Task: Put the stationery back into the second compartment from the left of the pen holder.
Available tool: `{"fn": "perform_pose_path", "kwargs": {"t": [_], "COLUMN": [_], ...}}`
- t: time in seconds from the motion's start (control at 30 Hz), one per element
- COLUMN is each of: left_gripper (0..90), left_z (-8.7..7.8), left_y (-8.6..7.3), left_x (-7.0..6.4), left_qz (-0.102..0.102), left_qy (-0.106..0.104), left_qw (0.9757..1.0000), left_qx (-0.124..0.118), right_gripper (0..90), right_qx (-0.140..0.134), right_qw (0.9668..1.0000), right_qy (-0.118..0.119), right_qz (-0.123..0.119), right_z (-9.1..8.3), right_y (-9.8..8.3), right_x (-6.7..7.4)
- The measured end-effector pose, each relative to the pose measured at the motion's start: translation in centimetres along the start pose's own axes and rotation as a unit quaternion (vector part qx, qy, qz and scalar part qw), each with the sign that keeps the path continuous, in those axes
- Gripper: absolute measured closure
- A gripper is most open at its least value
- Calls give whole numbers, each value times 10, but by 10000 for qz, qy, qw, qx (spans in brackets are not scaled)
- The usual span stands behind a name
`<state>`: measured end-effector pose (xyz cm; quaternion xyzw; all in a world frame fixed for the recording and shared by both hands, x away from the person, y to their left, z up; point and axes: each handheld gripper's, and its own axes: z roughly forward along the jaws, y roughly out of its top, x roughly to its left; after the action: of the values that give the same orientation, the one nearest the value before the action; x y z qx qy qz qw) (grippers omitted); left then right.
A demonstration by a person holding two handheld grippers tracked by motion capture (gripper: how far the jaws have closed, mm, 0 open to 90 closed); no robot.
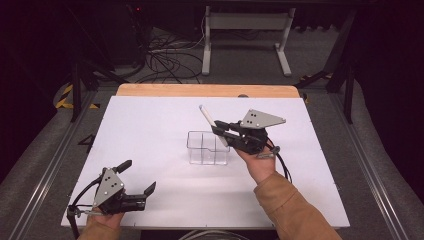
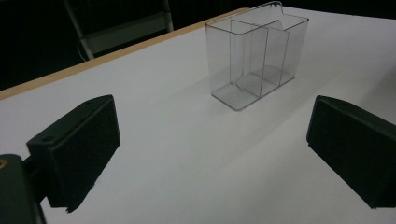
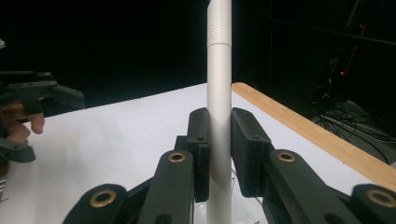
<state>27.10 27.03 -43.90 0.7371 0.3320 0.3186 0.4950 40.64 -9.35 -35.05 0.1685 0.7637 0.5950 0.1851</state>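
High view: one pen (image 1: pixel 209 121), one clear organizer (image 1: pixel 208 148).

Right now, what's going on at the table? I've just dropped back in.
A person holds a gripper in each hand. The right gripper is shut on a white pen, held over the clear divided organizer near the middle of the white table, the pen's lower end at or inside the organizer's right side. The left gripper rests open at the near left corner, pointed toward the organizer.
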Motion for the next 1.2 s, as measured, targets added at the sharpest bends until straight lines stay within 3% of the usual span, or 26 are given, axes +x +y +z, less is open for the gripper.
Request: {"fn": "perform_pose_path", "kwargs": {"t": [0.17,0.63,1.2], "left_gripper": [35,36,36], "left_z": [0,0,0], "left_y": [0,0,-1], "left_x": [0,1,1], "left_qz": [-19,-54,-47], "left_qy": [-16,-36,-42], "left_qw": [10000,10000,10000], "left_qx": [10,5,7], "right_gripper": [785,785,781], "right_qx": [-42,-37,51], "right_qw": [9999,9998,9994], "right_qy": [-34,-86,46], "right_qz": [140,152,352], "right_z": [9,33,53], "right_y": [-3,-8,-30], "right_x": [-3,-3,-3]}}
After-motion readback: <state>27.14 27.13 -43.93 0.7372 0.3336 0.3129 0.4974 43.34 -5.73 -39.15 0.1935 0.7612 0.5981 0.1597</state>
